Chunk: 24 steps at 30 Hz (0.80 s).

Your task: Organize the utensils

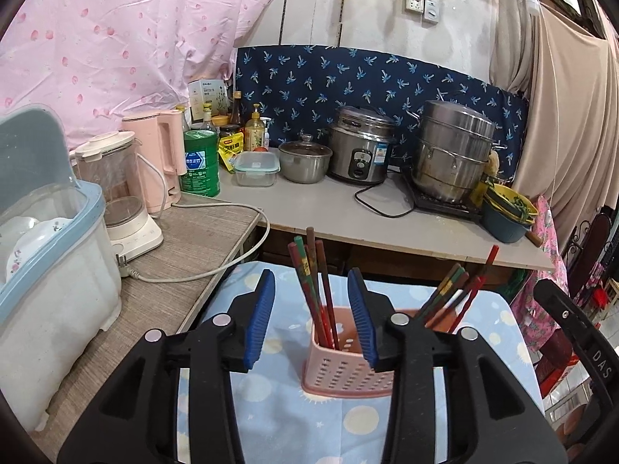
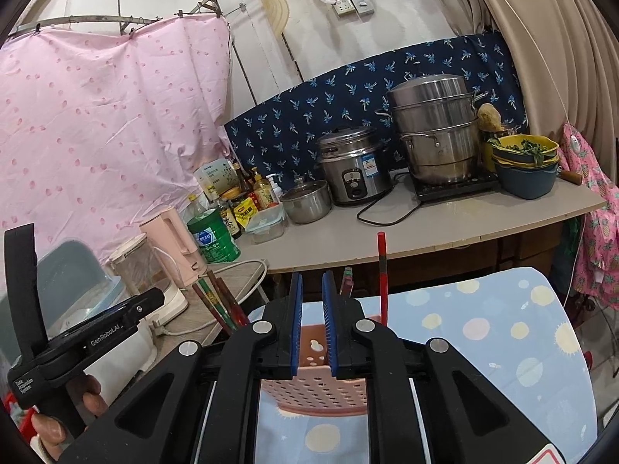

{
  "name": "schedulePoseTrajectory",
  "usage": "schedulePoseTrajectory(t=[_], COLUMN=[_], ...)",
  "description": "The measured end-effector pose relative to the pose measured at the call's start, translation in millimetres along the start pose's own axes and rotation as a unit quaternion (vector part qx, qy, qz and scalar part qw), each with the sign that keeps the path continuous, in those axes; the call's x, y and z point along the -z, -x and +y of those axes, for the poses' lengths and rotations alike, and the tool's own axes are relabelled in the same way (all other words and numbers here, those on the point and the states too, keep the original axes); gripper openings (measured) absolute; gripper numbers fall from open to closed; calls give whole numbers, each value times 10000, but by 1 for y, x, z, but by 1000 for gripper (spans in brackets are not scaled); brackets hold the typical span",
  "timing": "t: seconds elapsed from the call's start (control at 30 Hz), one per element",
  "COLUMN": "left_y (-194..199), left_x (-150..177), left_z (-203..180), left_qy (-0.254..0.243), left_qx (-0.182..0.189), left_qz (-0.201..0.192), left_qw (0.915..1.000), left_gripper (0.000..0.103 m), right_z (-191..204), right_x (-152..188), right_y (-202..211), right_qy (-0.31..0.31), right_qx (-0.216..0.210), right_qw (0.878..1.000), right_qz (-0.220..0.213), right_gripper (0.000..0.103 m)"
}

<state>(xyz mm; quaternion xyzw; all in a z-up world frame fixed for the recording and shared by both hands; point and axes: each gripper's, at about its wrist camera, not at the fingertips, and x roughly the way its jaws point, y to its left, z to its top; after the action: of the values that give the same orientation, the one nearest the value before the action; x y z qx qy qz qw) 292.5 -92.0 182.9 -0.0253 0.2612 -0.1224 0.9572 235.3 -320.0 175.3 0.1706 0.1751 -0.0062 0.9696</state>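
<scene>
Pink perforated holder stands upright on the blue dotted cloth, in front of the counter edge. Two bundles of chopsticks sit in it: the left bundle nearly upright in the left compartment, the right bundle leaning out to the right.

Left gripper: jaws partly open, blue pads on either side of the left bundle, not touching it. Right gripper: jaws narrow, a slim gap, nothing between them; it hovers over the holder's near rim. One red chopstick stands just right of its right pad.

Step in hand, as I judge it: release and clear. Lift your left gripper straight up so the pads do not catch the tips and tip the light holder. Keep your right gripper off the rim. The leaning bundle looks the likelier to spill; steady it if you regroup.

Holder: thin plastic, slotted walls. Chopsticks: dark red and brown lacquer, some with green bands.
</scene>
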Motion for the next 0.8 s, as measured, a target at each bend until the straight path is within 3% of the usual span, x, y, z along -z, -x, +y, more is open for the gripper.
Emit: schedulePoseTrajectory(t=[0.8], left_y=[54], left_x=[52], left_z=[-6], left_qy=[-456], left_qx=[-329], left_qz=[245], left_qw=[9981], left_gripper=[45], right_z=[20], right_x=[56], right_y=[62], right_qy=[463], right_qx=[163], right_qw=[9979], right_qz=[428], right_gripper=[12])
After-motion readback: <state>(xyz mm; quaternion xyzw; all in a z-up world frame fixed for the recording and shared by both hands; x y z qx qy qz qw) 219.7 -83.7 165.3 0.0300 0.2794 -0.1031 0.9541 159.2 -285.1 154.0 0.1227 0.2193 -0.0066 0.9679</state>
